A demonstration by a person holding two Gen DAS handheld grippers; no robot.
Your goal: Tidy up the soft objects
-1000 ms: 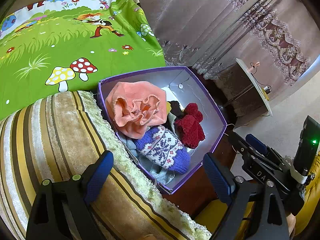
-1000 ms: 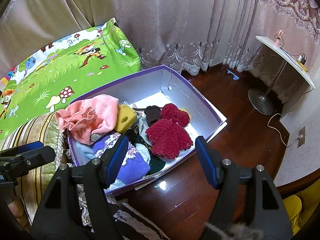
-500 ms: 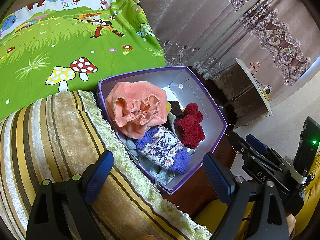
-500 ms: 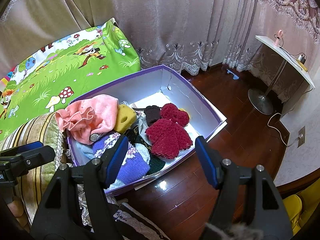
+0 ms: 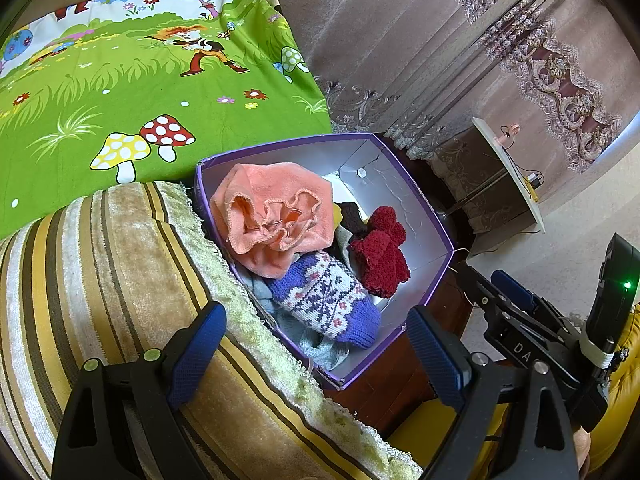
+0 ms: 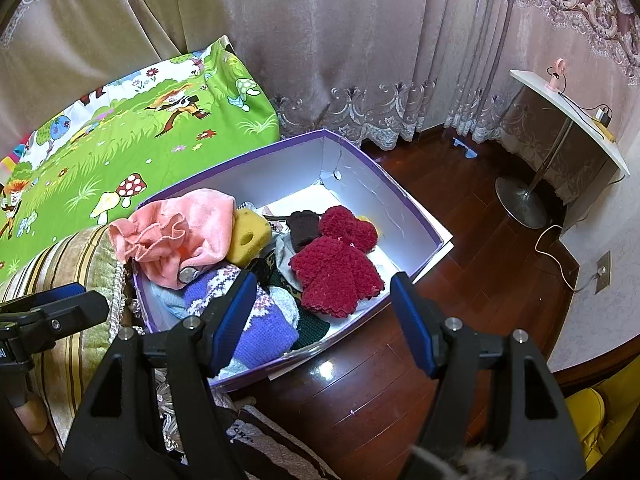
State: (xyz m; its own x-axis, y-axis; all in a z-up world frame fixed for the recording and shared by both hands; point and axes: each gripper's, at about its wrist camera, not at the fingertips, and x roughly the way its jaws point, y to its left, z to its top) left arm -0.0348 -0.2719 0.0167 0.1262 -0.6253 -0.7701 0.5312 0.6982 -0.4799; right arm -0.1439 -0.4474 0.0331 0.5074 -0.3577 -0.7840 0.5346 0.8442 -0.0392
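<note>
A purple box [image 5: 432, 216] [image 6: 404, 196] on the wood floor holds soft things: a peach cloth [image 5: 276, 216] [image 6: 180, 232], a purple patterned knit [image 5: 328, 304] [image 6: 264, 328], dark red fuzzy knits [image 5: 380, 252] [image 6: 336, 272], a yellow sponge [image 6: 250, 236] and a small brown knit [image 6: 302, 228]. My left gripper [image 5: 316, 356] is open and empty, above the box's near end and a striped cushion [image 5: 100, 272]. My right gripper [image 6: 324, 320] is open and empty, above the box's near edge. The right gripper also shows in the left wrist view [image 5: 516, 320], the left one in the right wrist view [image 6: 52, 312].
A green cartoon-print sheet [image 5: 132, 92] [image 6: 132, 132] covers the bed behind the box. Curtains [image 6: 360, 48] hang at the back. A white side table [image 6: 568, 116] on a metal stand is at the right. A cable runs to a wall socket [image 6: 602, 272].
</note>
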